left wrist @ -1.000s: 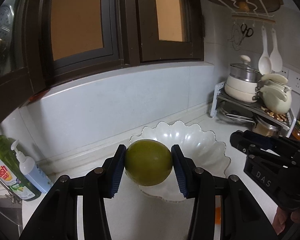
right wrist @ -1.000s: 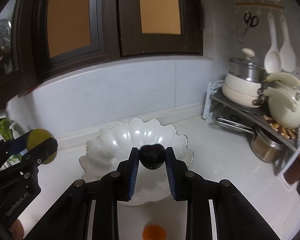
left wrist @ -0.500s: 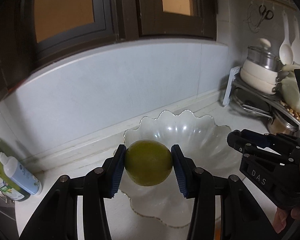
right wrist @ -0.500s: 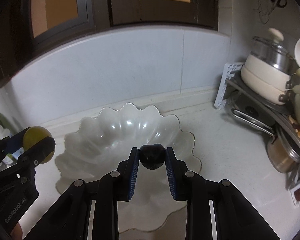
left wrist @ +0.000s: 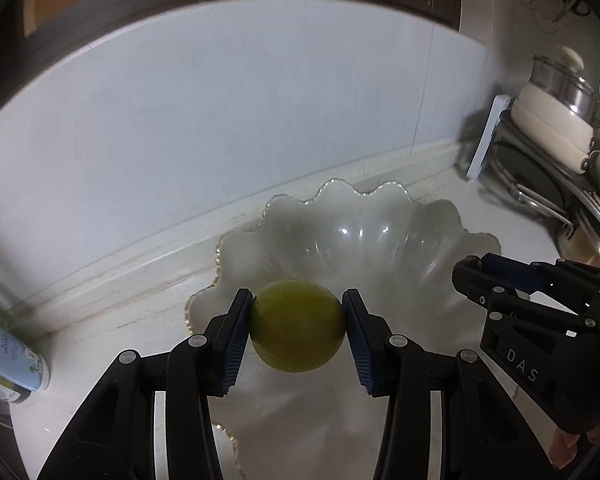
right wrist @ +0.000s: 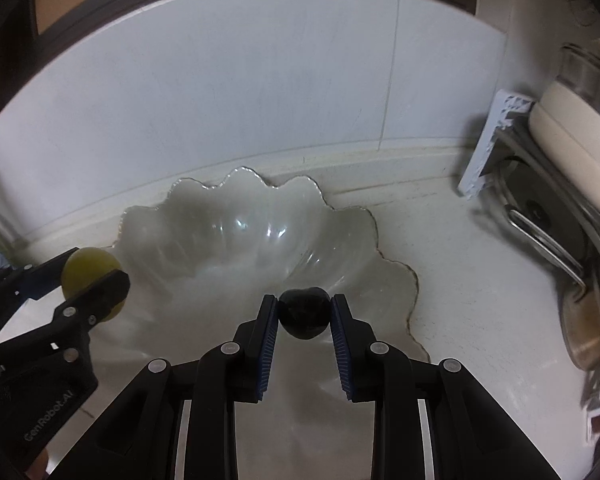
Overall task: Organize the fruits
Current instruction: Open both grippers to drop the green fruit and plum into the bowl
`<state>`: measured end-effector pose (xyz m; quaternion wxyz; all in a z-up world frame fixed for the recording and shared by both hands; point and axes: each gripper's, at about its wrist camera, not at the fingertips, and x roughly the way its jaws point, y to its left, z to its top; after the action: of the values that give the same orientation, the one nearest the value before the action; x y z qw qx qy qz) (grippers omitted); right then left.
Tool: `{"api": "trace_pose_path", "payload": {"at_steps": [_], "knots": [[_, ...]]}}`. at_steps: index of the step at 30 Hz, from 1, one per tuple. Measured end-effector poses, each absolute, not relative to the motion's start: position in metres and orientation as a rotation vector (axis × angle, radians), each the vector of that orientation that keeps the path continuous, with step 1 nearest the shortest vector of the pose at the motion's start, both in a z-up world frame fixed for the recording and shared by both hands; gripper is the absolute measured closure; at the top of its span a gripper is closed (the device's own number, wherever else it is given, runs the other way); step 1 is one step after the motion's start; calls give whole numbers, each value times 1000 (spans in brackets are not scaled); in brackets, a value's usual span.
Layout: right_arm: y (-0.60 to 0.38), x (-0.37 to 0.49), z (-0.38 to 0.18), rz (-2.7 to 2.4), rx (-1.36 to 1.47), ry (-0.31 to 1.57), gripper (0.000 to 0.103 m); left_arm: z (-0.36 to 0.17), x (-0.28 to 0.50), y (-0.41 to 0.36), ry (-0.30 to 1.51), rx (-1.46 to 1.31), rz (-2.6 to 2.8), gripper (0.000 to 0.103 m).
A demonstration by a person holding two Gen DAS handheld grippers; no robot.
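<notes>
White wall tiles rise behind a pale tabletop (left wrist: 112, 332), with dark wooden cabinet frames above them. On the tabletop sits a clear glass bowl (left wrist: 380, 236) with a scalloped rim, just ahead of and below both claws.

In the left wrist view, the left claw (left wrist: 298, 330) holds a round green fruit (left wrist: 297, 326) between its blue ribbed pads (left wrist: 236, 336), pinched at its two sides. The fruit hangs over the near left part of the bowl. To the right of this claw the right claw (left wrist: 470, 276) shows from the side, over the bowl's right edge. A pump bottle (left wrist: 10, 356) stands to the far left of the left claw.

In the right wrist view, the right claw (right wrist: 304, 314) is narrow and clamps a small dark fruit (right wrist: 304, 312) between its pads, over the near right part of the bowl (right wrist: 236, 232). The left claw (right wrist: 94, 284) appears to its left with the green fruit (right wrist: 86, 266) in its grip.

Beyond the right claw, to the right, a metal rack (right wrist: 496, 148) carries cream pots (right wrist: 572, 128) and pans.
</notes>
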<state>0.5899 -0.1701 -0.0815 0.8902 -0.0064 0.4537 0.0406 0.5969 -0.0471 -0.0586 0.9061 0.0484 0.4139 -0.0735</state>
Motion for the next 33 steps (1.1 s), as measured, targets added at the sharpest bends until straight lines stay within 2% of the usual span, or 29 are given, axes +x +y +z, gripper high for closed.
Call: {"api": "trace_pose_path", "payload": {"at_steps": [13,14,17,19,22,27,30,33], "knots": [[-171,610,-100,83,-28,1039,73,-87,619,-52,988,105,-144,57],[-171,610,-100,86,-27,1041,73,-88,618,-52,988,103,-144,55],[-171,610,-101,96,-22,1051,69,-82,615,-52,973,109,-133,36],[-173,608,-100,93,-6,1052,64,-76,611,-51,949,120,-117,36],[-175,602,-92,82,-3,1053,64,-66,604,-47,932,126,-96,34],[-175,585,-73,84,-2,1000,64,-45,587,-38,873,133,-59,19],[-173,569,-57,69,-14,946,58,-29,569,-33,815,148,-31,17],[-172,552,-44,60,-2,901,57,-16,552,-29,766,165,-11,10]]}}
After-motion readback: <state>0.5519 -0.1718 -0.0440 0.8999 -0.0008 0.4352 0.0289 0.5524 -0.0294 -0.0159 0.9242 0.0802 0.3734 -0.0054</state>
